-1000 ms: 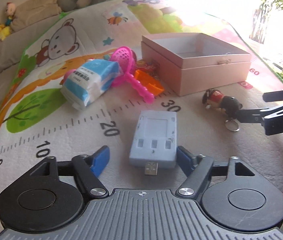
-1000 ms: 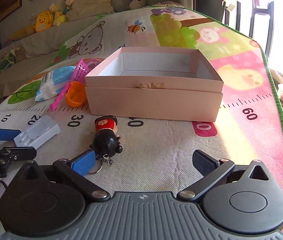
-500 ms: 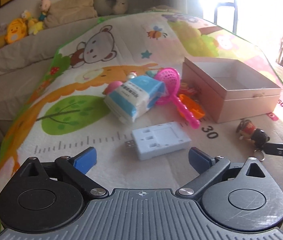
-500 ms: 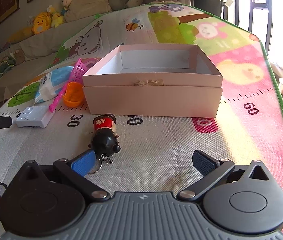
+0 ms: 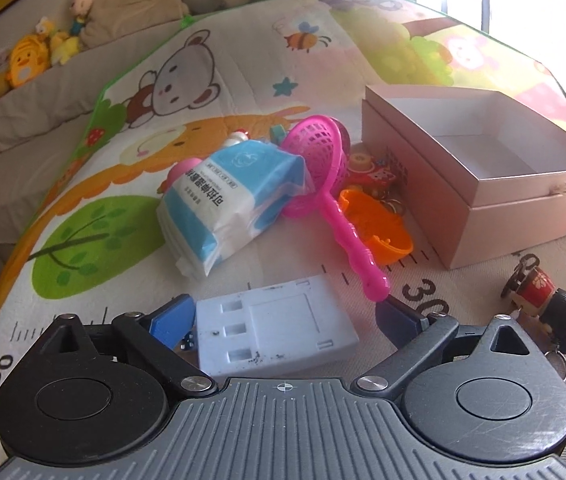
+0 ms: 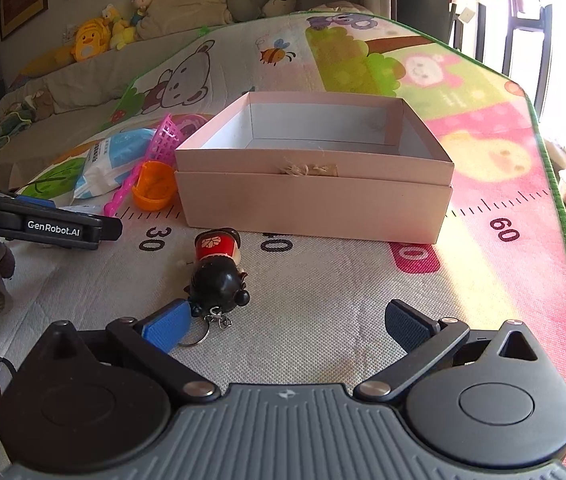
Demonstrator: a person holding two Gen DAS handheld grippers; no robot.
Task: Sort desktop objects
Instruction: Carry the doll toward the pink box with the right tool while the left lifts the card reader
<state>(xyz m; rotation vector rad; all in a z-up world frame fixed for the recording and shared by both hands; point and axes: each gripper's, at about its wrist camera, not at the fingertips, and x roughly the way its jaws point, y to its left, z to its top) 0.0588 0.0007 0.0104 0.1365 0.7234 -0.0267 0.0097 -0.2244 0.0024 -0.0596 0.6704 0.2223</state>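
A cartoon play mat (image 6: 363,288) carries everything: pink box (image 6: 315,200) at twelve o'clock, doll keychain (image 6: 217,268) at nine, tissue pack (image 5: 227,204), net (image 5: 319,160), orange cup (image 5: 379,228), white charger (image 5: 271,328).

The pink box (image 6: 315,184) stands open-topped, its inside bare, so entry from above is unobstructed. Its left wall is crowded: an orange cup (image 5: 377,226), a pink toy net (image 5: 323,184) and a blue tissue pack (image 5: 235,196) lie heaped there, touching one another. The mat (image 6: 323,320) in front of the box is clear apart from a doll keychain (image 6: 217,270) lying near the front wall. A white charger (image 5: 275,326) fills the gap between the left gripper's (image 5: 285,320) fingers. Right of the box the mat lies bare to its green edge
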